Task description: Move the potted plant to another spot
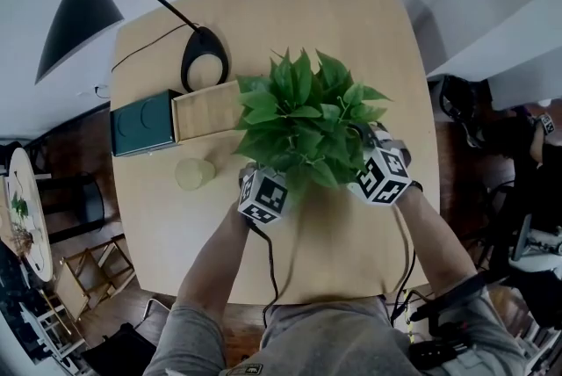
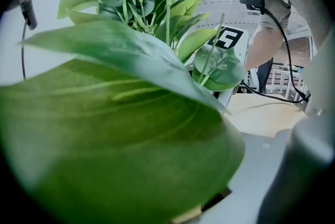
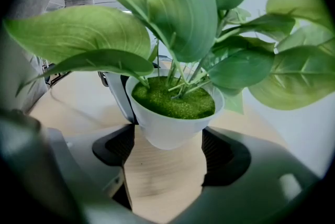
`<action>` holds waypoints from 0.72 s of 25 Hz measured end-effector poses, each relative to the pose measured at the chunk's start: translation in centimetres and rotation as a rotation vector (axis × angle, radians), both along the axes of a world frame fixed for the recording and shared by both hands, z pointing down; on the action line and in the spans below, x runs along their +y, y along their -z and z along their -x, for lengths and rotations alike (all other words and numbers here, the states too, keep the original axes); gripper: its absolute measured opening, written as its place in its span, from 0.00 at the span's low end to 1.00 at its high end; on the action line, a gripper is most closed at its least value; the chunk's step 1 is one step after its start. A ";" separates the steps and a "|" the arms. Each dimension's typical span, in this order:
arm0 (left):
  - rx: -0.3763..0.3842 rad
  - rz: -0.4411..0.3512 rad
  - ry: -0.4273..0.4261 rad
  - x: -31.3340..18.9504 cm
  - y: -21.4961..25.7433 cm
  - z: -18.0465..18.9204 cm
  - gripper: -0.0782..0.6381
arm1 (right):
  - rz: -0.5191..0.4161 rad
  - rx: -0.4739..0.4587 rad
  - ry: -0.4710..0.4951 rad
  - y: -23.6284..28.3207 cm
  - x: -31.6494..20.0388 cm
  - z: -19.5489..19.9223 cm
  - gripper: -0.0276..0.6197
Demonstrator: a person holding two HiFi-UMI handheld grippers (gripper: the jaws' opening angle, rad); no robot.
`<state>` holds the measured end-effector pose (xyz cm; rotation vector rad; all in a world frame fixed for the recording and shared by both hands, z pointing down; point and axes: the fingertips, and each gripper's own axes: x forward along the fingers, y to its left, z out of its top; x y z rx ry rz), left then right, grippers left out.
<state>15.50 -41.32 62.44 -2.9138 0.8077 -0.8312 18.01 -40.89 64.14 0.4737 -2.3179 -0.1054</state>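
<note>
Right gripper view shows it best. The right gripper (image 3: 167, 140) has its jaws spread wide and clamped on the white pot (image 3: 172, 115). Both dark pads sit against its lower wall, down where the leaves don't get in the way. Beside the pot, one jaw of the left gripper (image 1: 265, 192) lies along its side. A big leaf (image 2: 115, 149) smothers that gripper's own view, so I can't tell whether its jaws press or only flank. Two holds from opposite sides would steady a top-heavy plant, I'd guess.

In the head view the potted plant (image 1: 303, 119) is mid-worktop (image 1: 351, 23), close in front of the person. Whether it has left the wood I can't say. Further left are a pale round cup (image 1: 194, 174), a wooden box (image 1: 206, 111) and a green box (image 1: 145, 121), with the black lamp (image 1: 79, 10) beyond. The bare wood on the right looks like the likely landing spot.
</note>
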 end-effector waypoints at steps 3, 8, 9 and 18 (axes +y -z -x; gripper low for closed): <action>0.004 -0.011 -0.003 0.9 1.6 0.3 0.62 | -0.007 -0.005 -0.002 1.6 0.9 0.4 0.68; 0.018 -0.065 -0.021 1.2 6.0 1.1 0.62 | -0.043 -0.022 -0.012 6.0 1.1 1.1 0.67; 0.024 -0.072 -0.026 1.2 7.0 1.3 0.62 | -0.048 -0.026 -0.012 7.0 1.1 1.3 0.67; 0.078 -0.137 -0.058 3.6 15.5 3.8 0.62 | -0.097 -0.063 -0.008 15.5 3.2 4.1 0.66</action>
